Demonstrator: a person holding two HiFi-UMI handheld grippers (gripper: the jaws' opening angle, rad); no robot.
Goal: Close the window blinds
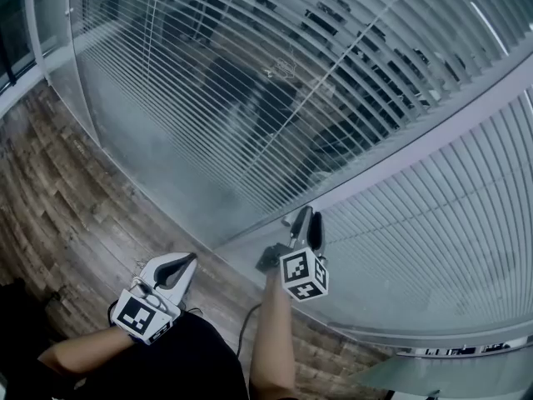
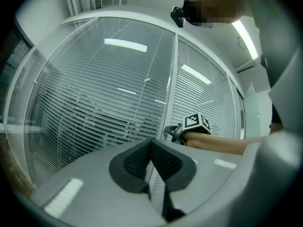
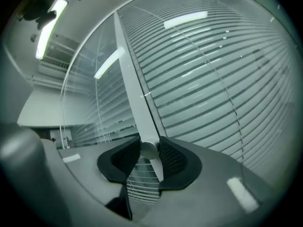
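Right gripper view: the right gripper (image 3: 150, 144) pinched a small round metal knob (image 3: 147, 150), with one dark ribbed pad touching it on either side.
Knob's seat: the knob stood out from the pale upright frame post (image 3: 129, 79) that parted two glass panes, at the lower part of that post.
Right gripper, head view: it was raised against the post, jaws pointing at the glass and its marker cube (image 1: 304, 273) facing the camera. A bare forearm (image 1: 271, 340) ran down from it toward the bottom edge.
Left gripper: the left gripper (image 2: 151, 143) had its jaws pressed together at the tips, with nothing between them. In the head view it hung low at the person's left, over the floor and well apart from the glass and from the other gripper.
Left gripper's outlook: its camera looked up at the panes and caught the right gripper at the post, arm stretched in from the right.
Blinds, left pane: the blinds (image 1: 250, 98) hung behind the glass, and their slats showed dark gaps between them, most plainly toward the upper right.
Blinds, right pane: the second set of slats (image 1: 450, 215) lay on the far side of the post from the first, pale and nearly unbroken, with only thin lines between slats.
Floor: brown wooden planks (image 1: 67, 207) ran along the foot of the glass wall.
Reflections: long ceiling lights showed as bright bars on the glass in both gripper views.
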